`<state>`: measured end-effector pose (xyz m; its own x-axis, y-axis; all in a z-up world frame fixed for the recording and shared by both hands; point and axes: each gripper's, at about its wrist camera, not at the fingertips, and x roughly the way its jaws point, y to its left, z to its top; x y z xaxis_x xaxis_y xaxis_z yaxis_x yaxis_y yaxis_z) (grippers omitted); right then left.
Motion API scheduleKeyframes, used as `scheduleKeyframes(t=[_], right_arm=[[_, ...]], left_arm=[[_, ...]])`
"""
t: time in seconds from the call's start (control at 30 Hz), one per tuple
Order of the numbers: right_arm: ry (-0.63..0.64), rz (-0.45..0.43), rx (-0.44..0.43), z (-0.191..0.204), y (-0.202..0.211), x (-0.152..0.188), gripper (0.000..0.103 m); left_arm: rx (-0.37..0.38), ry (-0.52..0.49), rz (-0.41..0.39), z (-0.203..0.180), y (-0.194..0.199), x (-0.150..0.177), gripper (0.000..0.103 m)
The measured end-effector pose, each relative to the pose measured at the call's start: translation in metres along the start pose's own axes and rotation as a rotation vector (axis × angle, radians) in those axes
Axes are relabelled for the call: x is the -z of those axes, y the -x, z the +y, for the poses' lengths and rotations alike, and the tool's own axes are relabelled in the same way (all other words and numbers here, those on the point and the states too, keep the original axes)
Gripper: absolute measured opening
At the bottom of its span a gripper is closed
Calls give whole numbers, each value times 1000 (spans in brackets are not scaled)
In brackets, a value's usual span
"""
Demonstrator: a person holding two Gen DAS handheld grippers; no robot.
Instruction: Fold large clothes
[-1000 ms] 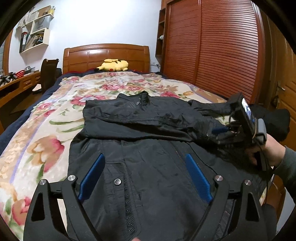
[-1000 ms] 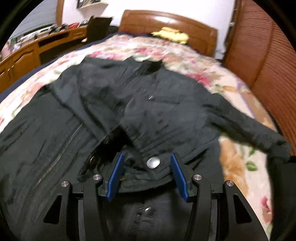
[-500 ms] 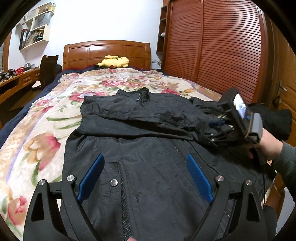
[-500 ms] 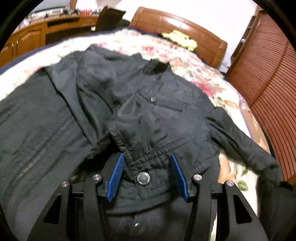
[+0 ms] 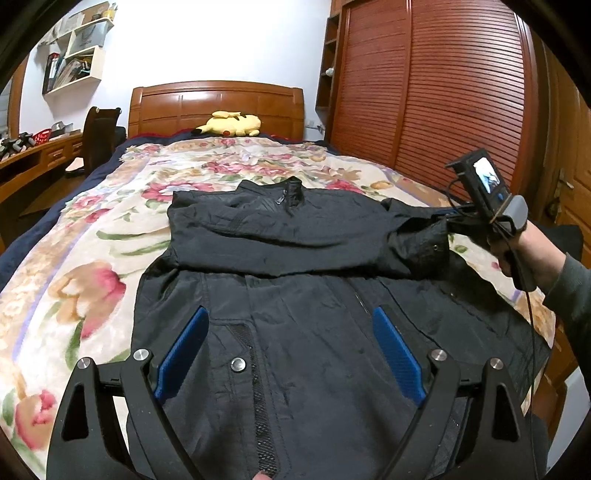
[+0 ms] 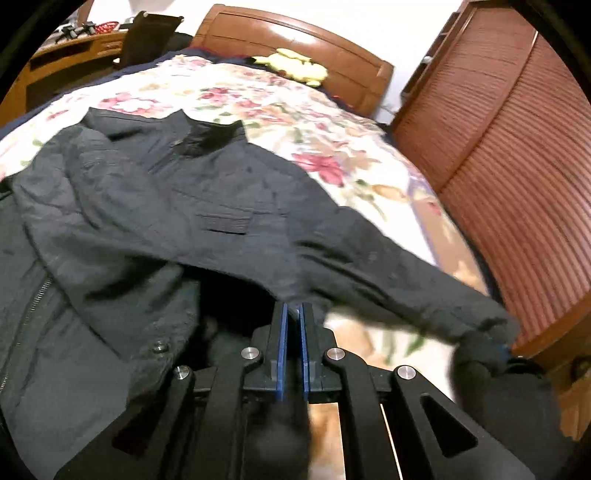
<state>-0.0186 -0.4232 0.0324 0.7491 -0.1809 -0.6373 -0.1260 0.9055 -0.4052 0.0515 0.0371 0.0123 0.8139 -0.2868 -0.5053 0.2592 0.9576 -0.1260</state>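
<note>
Black jacket (image 5: 295,295) lies flat on the bed (image 5: 92,258), collar far, right sleeve running out rightward. Right tongs (image 6: 293,314) have just clamped shut on that sleeve's underarm fabric; left tongs (image 5: 291,354) gape wide, empty, over the near hem.

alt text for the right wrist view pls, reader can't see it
The right gripper, jaws just closed, pinches the black jacket at its near edge and lifts the fabric off a floral bedspread. One sleeve trails toward a slatted wooden wardrobe. A yellow plush toy lies by the headboard.
</note>
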Motion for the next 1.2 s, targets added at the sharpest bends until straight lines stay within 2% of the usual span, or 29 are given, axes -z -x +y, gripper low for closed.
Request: scheduleKeyframes(t=[0.03,0.07,0.13,0.17,0.27,0.33,0.53,0.6,0.63,0.73,0.83,0.97,1.1,1.2], right_arm=[[-4,-5,-2,0,3,0,13],[-18,-10,5,0,6,1,29],[-68,-43,-4,-3,14,2,53],[-84,-62,-29,-3,12,2,54],[-105,-128,-130,6,25,11,54],[-89,-160,-149,14,29,17,54],[-101,-271,-121,25,67,24,51],[-103,-304,-87,27,79,24,51],[-104,-309,-106,29,82,28,51],[-65,-284,-162,39,80,34,51],[-36,-216,-214,44,64,44,48],[-29,-79,-270,46,28,65,47],[-21,42,-267,44,-5,90,47],[-44,35,-293,36,-3,98,47]], left_arm=[[-3,3,-3,1,0,0,91],[-4,6,-4,2,-1,-1,91],[-5,7,-2,1,-2,-1,91],[-6,4,-1,1,-3,-1,91],[-16,-6,2,-2,-7,-1,91],[-16,-9,5,-3,-10,-1,91],[-6,-12,8,-9,-17,-5,91],[-5,-17,5,-11,-19,-7,91],[-4,-18,3,-13,-20,-8,91],[1,-18,3,-15,-24,-9,91],[3,-21,5,-18,-27,-10,91],[-3,-30,8,-19,-29,-10,91],[-2,-15,6,-20,-33,-13,91],[-3,-17,4,-22,-33,-12,91]])
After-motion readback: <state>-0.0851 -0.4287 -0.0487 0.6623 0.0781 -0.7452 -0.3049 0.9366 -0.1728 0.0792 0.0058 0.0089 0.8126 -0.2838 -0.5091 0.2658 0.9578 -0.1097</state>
